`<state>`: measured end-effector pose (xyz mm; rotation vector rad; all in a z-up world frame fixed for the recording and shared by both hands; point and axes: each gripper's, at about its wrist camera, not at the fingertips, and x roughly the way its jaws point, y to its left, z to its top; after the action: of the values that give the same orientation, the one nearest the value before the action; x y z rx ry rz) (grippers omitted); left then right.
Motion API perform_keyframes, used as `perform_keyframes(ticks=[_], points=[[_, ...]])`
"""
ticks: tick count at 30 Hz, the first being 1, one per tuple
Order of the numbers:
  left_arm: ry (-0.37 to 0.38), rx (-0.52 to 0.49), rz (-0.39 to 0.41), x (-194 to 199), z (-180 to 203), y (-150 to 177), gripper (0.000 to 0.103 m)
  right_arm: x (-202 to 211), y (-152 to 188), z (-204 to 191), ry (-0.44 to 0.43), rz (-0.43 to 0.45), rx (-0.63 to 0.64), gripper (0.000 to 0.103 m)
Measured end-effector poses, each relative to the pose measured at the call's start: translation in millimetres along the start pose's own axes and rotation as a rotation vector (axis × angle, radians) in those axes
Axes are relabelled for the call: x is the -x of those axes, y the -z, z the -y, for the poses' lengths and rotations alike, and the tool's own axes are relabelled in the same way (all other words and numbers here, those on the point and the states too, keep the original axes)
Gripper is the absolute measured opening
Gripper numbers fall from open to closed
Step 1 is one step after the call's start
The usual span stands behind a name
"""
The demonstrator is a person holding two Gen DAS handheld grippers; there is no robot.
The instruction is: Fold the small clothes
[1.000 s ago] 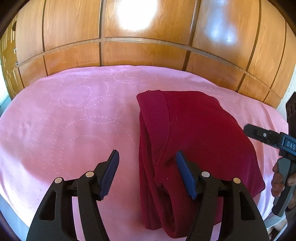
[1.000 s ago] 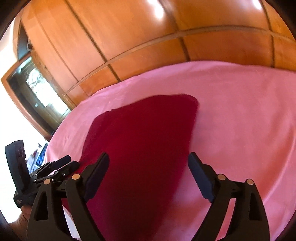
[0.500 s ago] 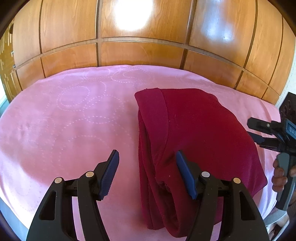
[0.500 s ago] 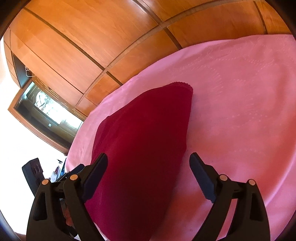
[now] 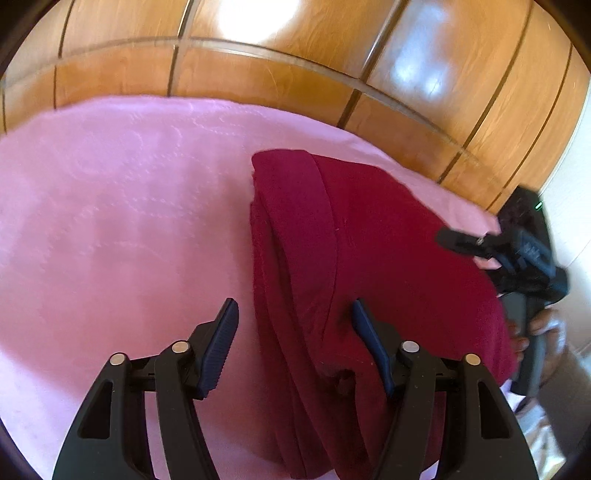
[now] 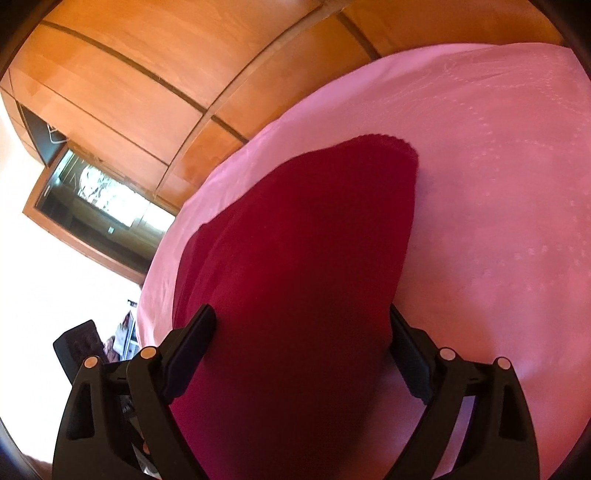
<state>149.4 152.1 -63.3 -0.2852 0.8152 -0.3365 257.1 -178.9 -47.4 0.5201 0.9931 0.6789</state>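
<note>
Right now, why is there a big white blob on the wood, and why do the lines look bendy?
In the left wrist view the white blob is light glaring off the shiny wooden panels; the fisheye lens bends their straight seams, and the picture is slightly blurred. In the right wrist view the window and the area below it are washed out white.

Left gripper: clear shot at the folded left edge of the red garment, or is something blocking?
Probably yes. The left gripper already straddles the layered edge of the red garment, its jaws closing with the fabric between them and nothing else on the pink sheet nearby. The right gripper sits off at the far side.
</note>
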Motion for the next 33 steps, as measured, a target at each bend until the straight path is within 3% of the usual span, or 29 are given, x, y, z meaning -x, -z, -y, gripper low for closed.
perform_keyframes(ticks=[5, 8, 11, 18, 22, 27, 31, 33], points=[[0.109, 0.029, 0.0, -5, -6, 3, 0.043, 5, 4, 8, -0.039, -0.008, -0.02, 0.08], [0.146, 0.055, 0.001, -4, -10, 4, 0.037, 6, 9, 2, -0.01, 0.006, 0.005, 0.061], [0.168, 0.058, 0.002, -1, -9, 4, 0.032, 14, 15, -10, 0.005, 0.04, 0.025, 0.048], [0.267, 0.079, 0.047, 21, 6, -2, 0.024, 54, 29, -43, 0.002, 0.139, 0.099, 0.042], [0.314, -0.014, 0.033, 14, 55, -13, 0.024, 105, 36, -43, 0.037, 0.219, 0.13, 0.042], [0.42, -0.115, 0.0, -16, 133, -32, 0.024, 189, 45, -14, 0.149, 0.347, 0.104, 0.042], [0.437, -0.223, -0.042, -59, 207, -44, 0.024, 244, 55, 37, 0.292, 0.422, 0.01, 0.044], [0.395, -0.289, -0.071, -88, 240, -49, 0.015, 258, 58, 72, 0.43, 0.437, -0.047, 0.047]])
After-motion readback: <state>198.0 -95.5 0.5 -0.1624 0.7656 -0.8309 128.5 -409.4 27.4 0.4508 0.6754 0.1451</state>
